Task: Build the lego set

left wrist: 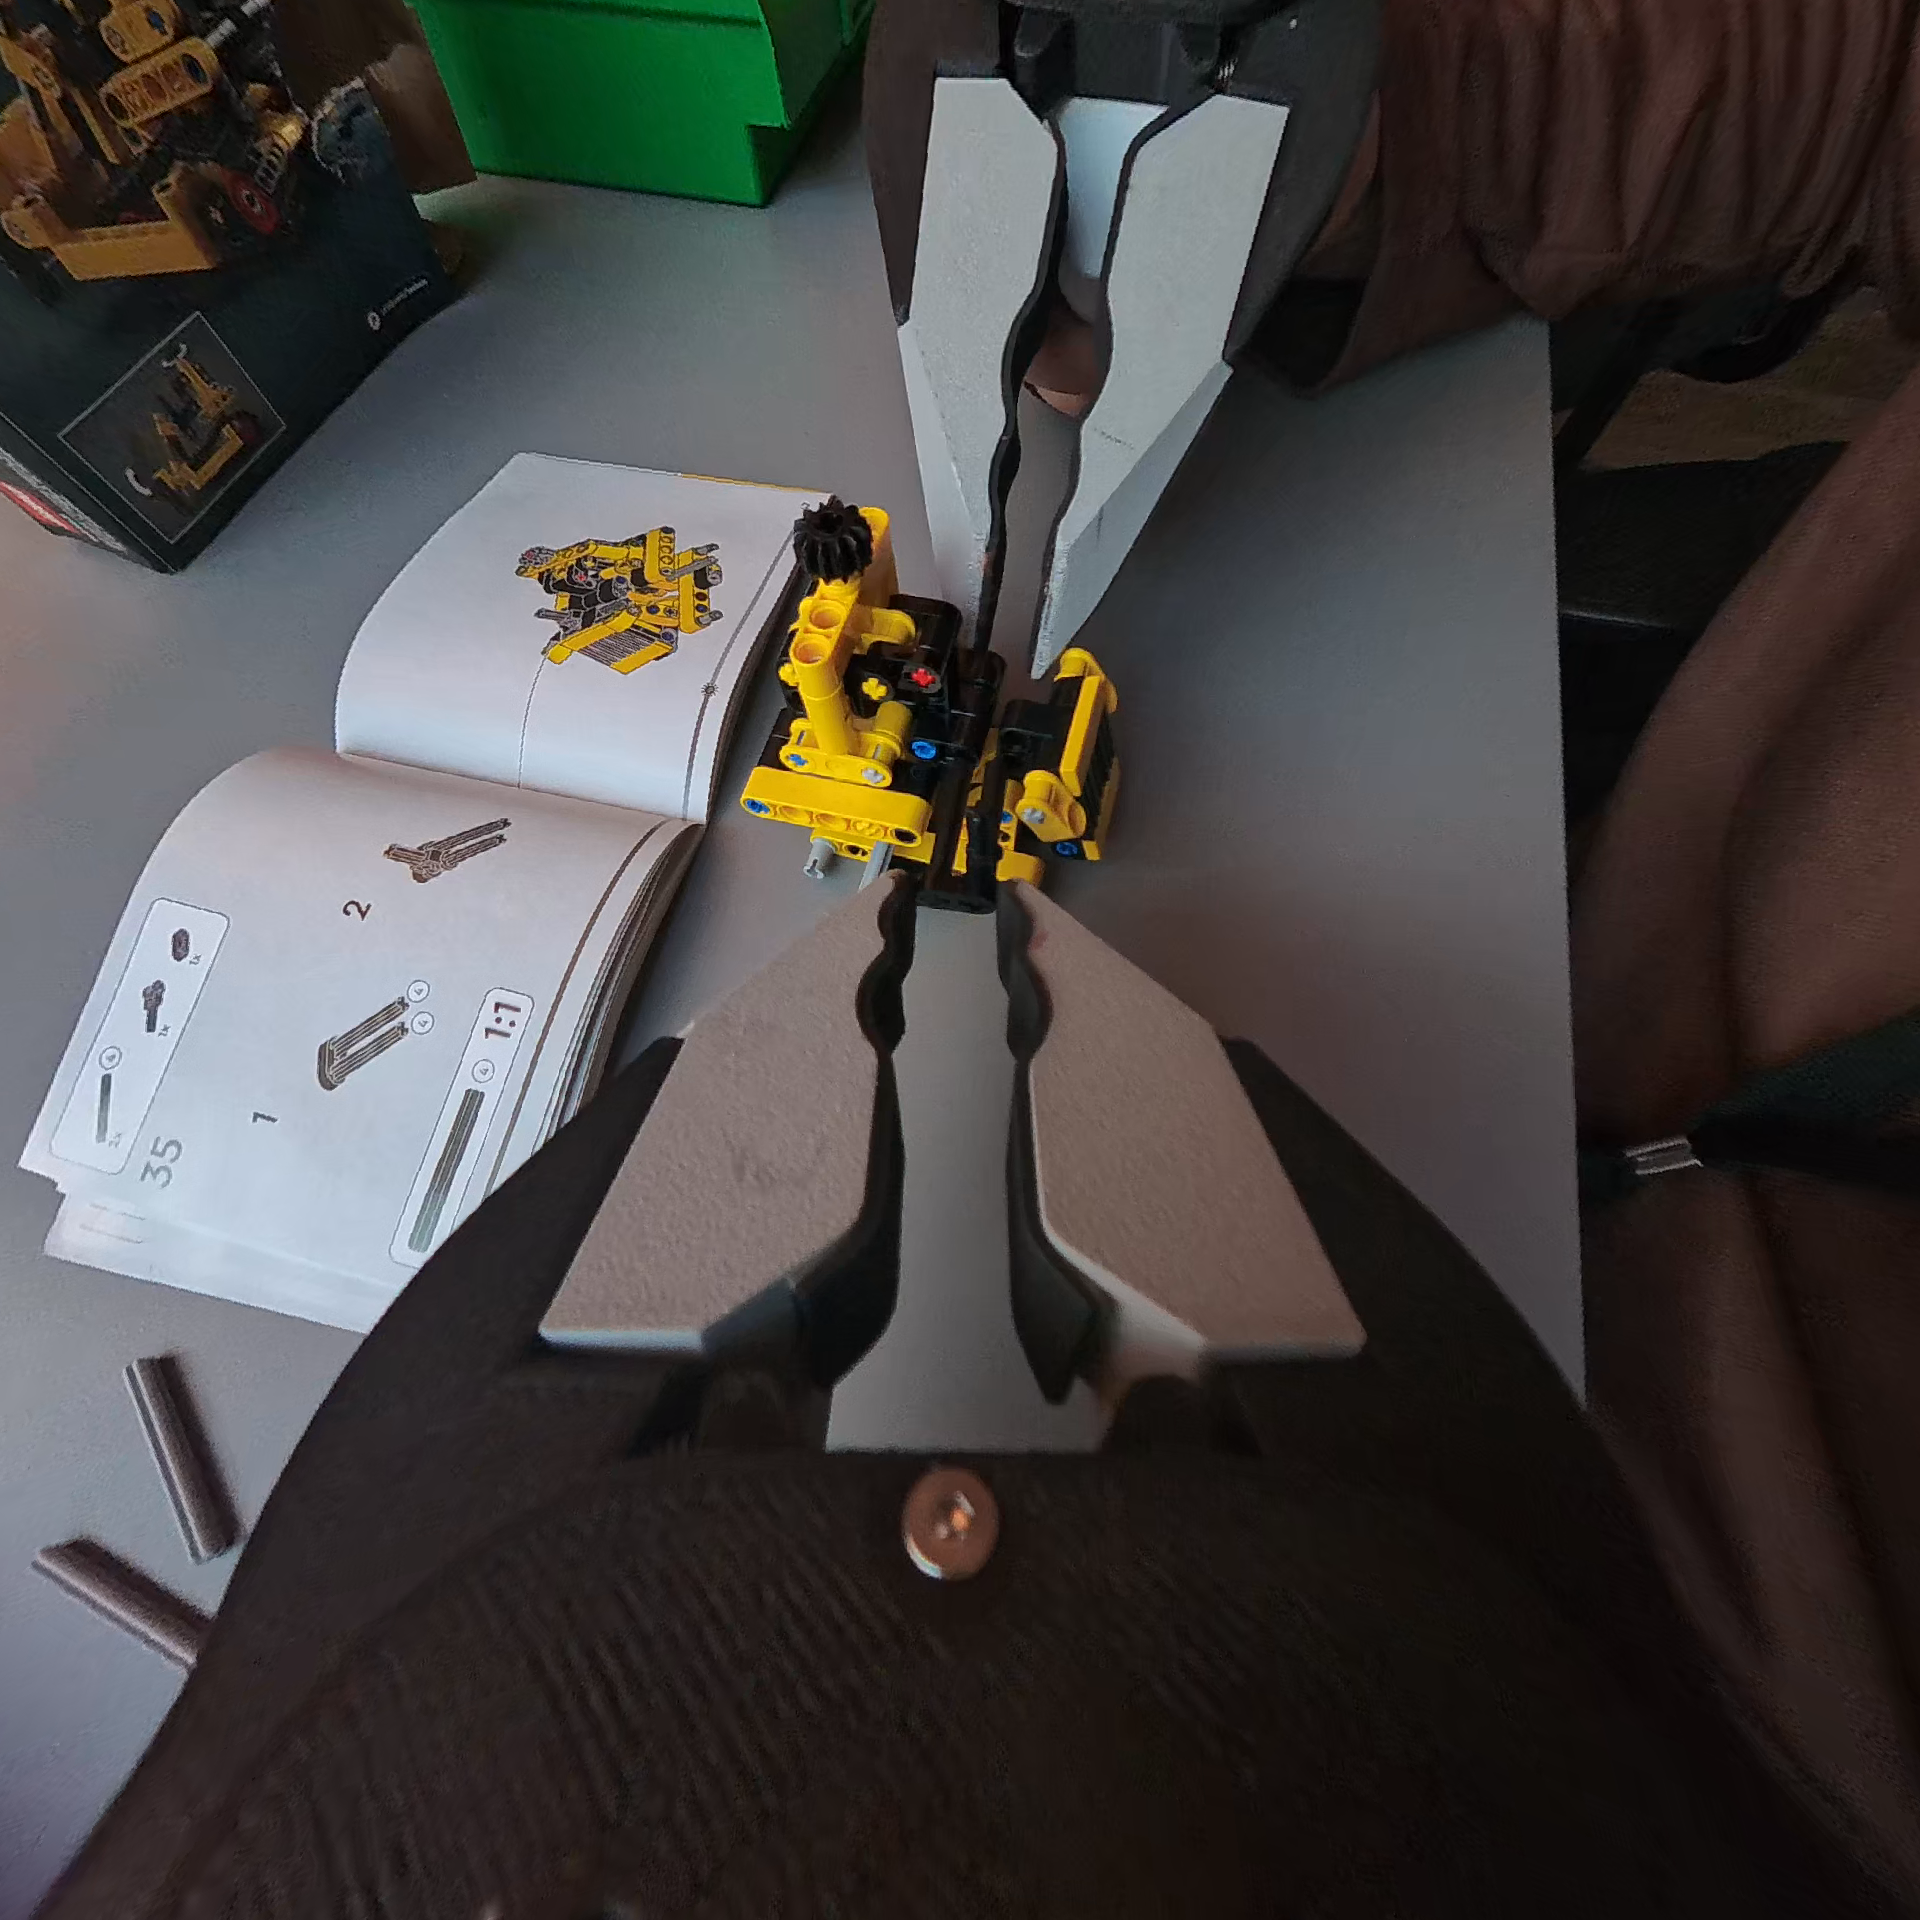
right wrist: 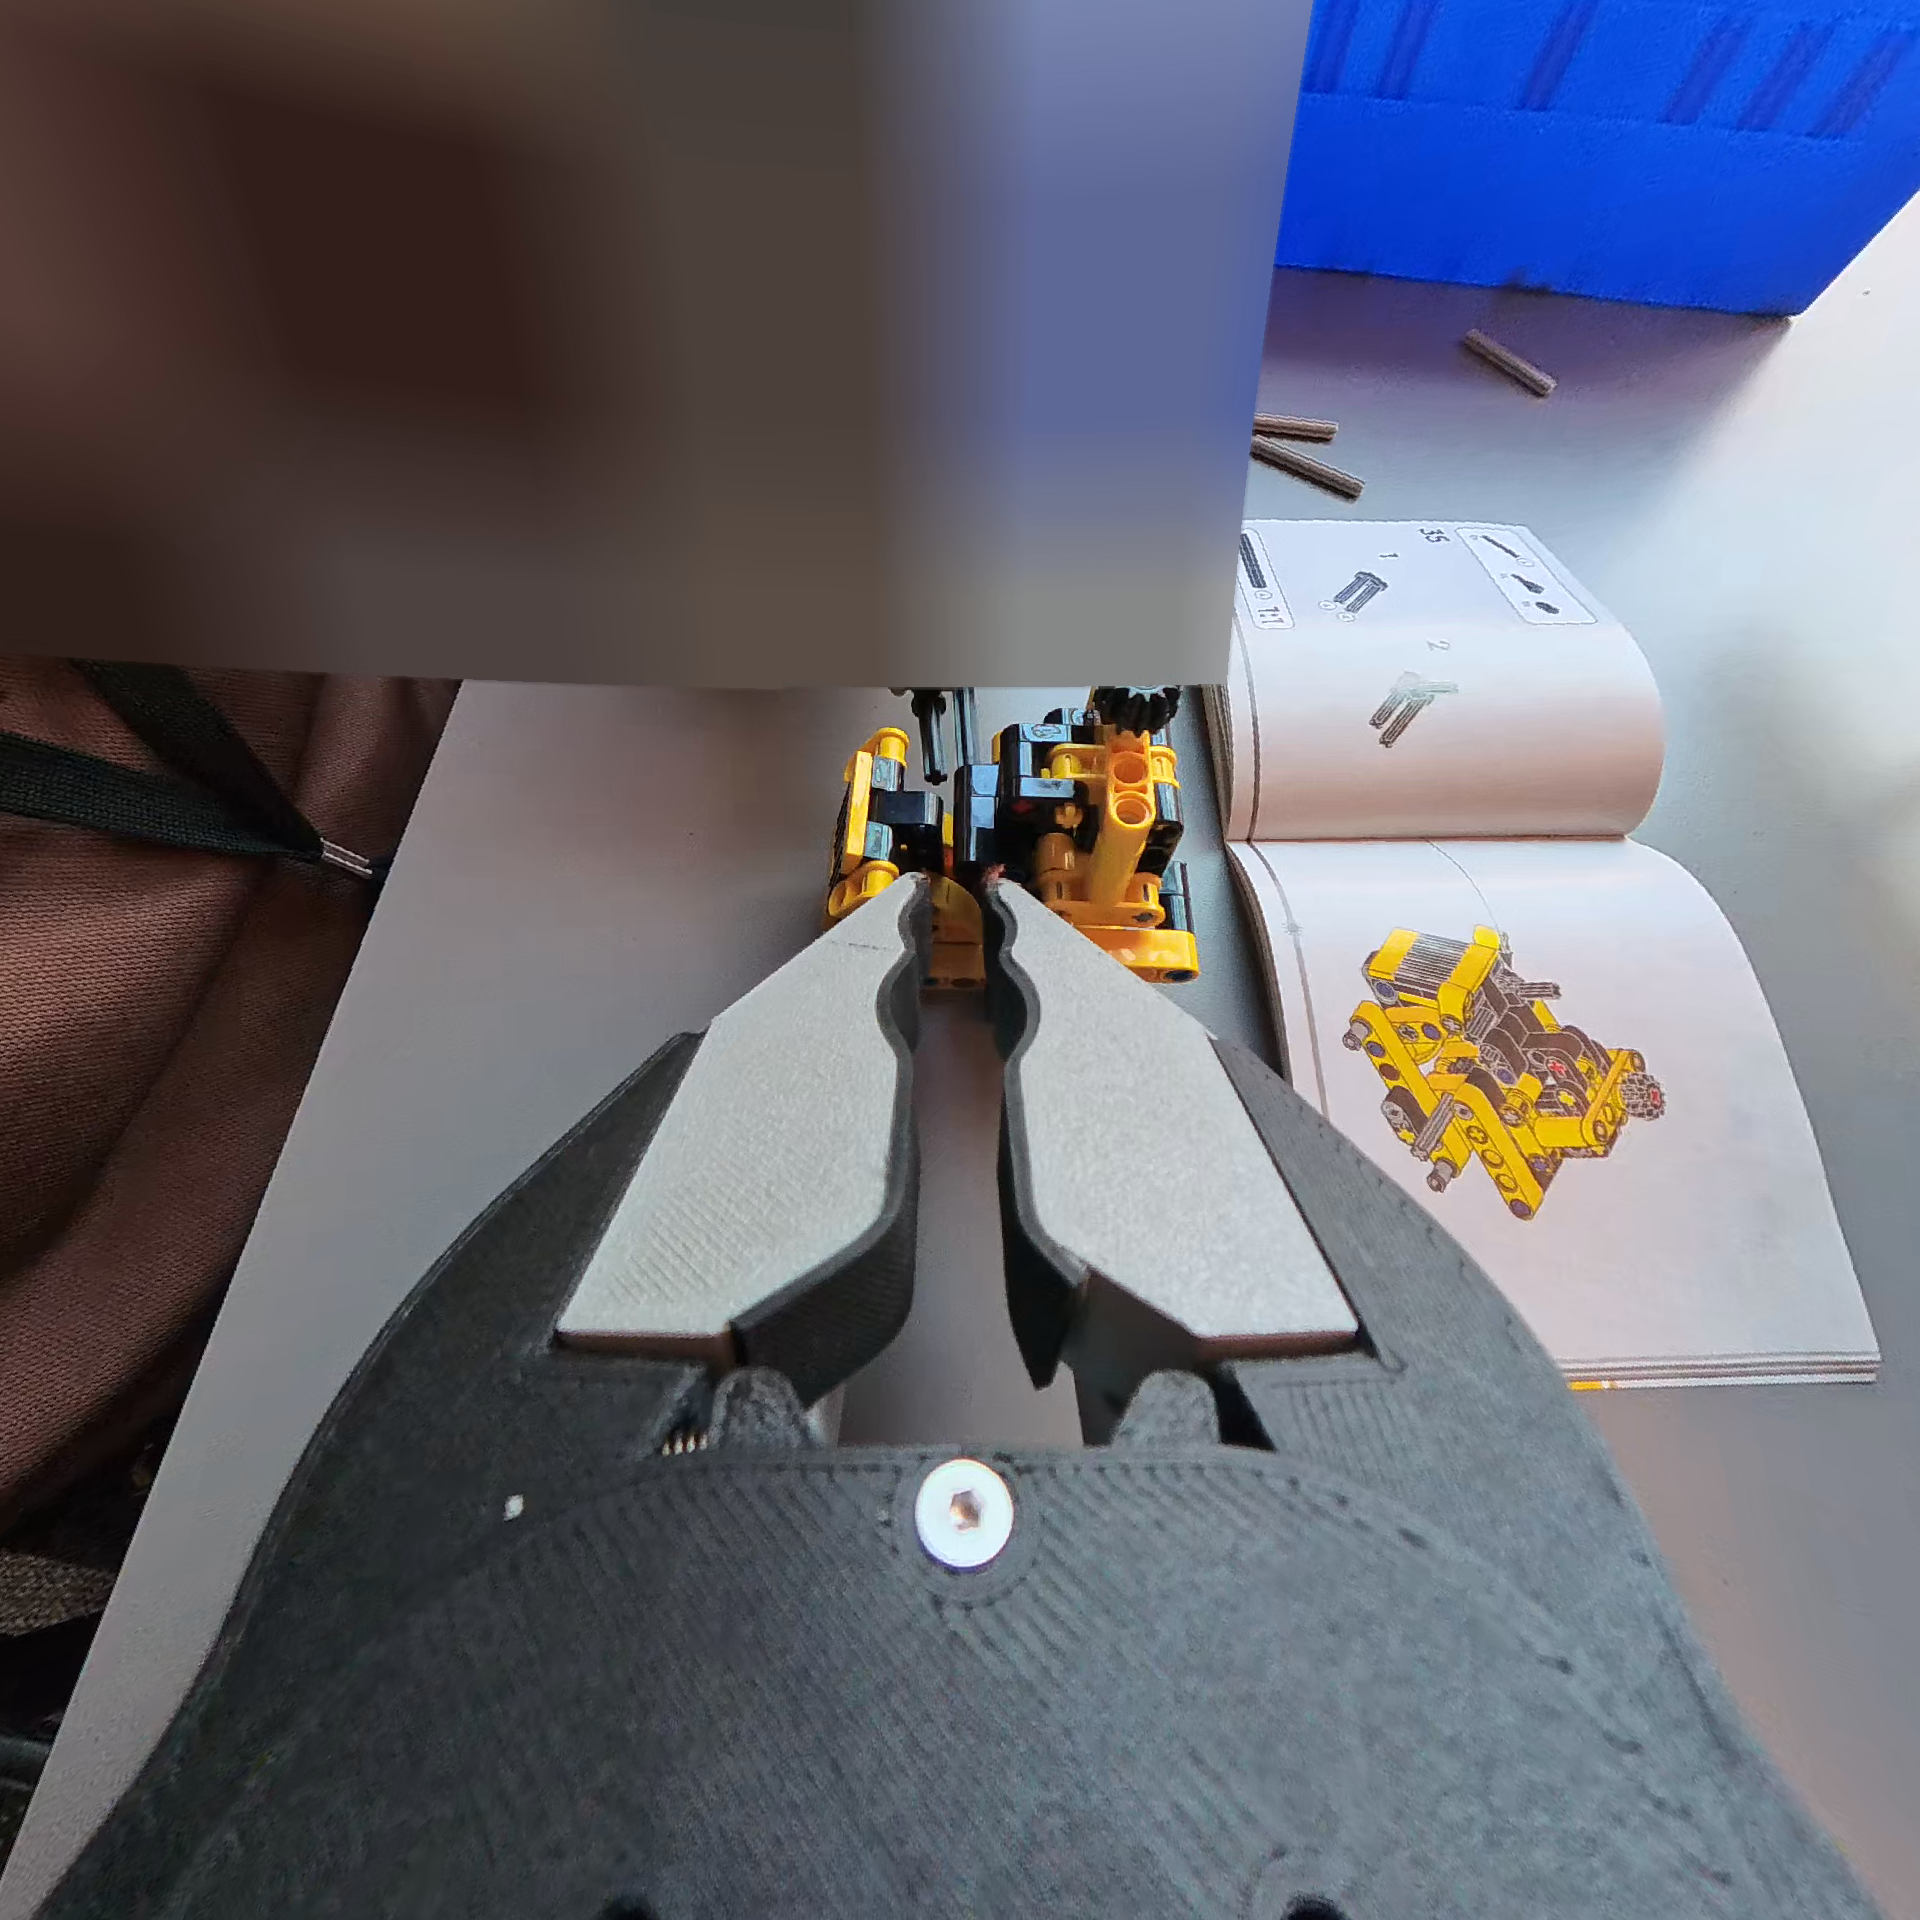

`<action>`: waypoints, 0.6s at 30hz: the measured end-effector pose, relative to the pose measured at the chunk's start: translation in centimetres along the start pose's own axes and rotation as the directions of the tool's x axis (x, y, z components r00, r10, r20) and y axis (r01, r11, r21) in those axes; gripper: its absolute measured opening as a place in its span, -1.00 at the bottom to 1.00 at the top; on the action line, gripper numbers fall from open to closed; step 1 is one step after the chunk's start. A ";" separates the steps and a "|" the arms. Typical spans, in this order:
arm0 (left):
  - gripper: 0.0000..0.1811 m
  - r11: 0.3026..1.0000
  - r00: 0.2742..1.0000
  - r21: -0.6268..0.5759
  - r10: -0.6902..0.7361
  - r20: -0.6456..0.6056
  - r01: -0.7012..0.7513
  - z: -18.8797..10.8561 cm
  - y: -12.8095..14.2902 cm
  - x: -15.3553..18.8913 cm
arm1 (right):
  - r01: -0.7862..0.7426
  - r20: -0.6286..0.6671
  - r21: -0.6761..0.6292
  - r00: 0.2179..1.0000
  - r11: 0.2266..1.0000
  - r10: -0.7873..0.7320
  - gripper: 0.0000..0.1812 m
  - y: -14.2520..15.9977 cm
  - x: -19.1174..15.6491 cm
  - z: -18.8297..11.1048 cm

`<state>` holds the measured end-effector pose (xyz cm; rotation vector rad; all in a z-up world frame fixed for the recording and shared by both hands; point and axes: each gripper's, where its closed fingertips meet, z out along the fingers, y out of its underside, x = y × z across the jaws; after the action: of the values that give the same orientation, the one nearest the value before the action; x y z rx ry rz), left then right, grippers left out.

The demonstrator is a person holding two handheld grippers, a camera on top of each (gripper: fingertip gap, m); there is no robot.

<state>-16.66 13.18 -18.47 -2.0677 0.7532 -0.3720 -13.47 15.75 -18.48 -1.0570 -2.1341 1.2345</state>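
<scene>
A small yellow and black lego model (left wrist: 883,727) stands on the grey table (left wrist: 1299,831), with a black gear (left wrist: 831,535) on its far end. My left gripper (left wrist: 954,891) is closed on a black part at the model's near end. My right gripper (left wrist: 1016,646) comes from the opposite side and pinches the model's middle. In the right wrist view, the right gripper (right wrist: 951,883) is shut on a yellow part of the model (right wrist: 1112,831). A blurred patch hides the left gripper there.
An open instruction booklet (left wrist: 364,987) lies beside the model, also in the right wrist view (right wrist: 1507,1039). Loose dark axles (left wrist: 177,1455) (right wrist: 1304,462) lie past it. The set's box (left wrist: 187,260), a green bin (left wrist: 644,94) and a blue bin (right wrist: 1610,156) stand near. The table edge (left wrist: 1558,831) is close. My right fingertips sit around 5 centimetres from my left ones.
</scene>
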 end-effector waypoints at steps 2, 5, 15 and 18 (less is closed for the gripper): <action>-0.86 1.000 1.000 0.005 -0.001 0.000 0.001 0.0 -0.2 0.0 | 0.000 0.001 -0.001 1.000 1.000 0.000 -0.94 0.0 0.0 0.0; -0.86 1.000 1.000 -0.008 0.004 -0.002 -0.004 0.0 -0.3 0.0 | -0.002 0.001 -0.001 1.000 1.000 0.002 -0.94 0.0 0.0 0.0; -0.86 1.000 1.000 -0.017 0.016 -0.012 -0.016 0.1 -0.3 0.0 | -0.002 -0.010 -0.003 1.000 1.000 0.002 -1.00 0.0 0.2 0.0; -0.86 1.000 1.000 -0.003 0.013 -0.020 -0.013 0.1 -0.5 -0.2 | 0.001 -0.019 -0.004 1.000 1.000 -0.001 -1.00 0.0 0.3 0.0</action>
<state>-16.61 13.60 -18.08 -2.0636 0.7790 -0.3852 -13.63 15.96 -18.51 -1.0647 -2.1229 1.2153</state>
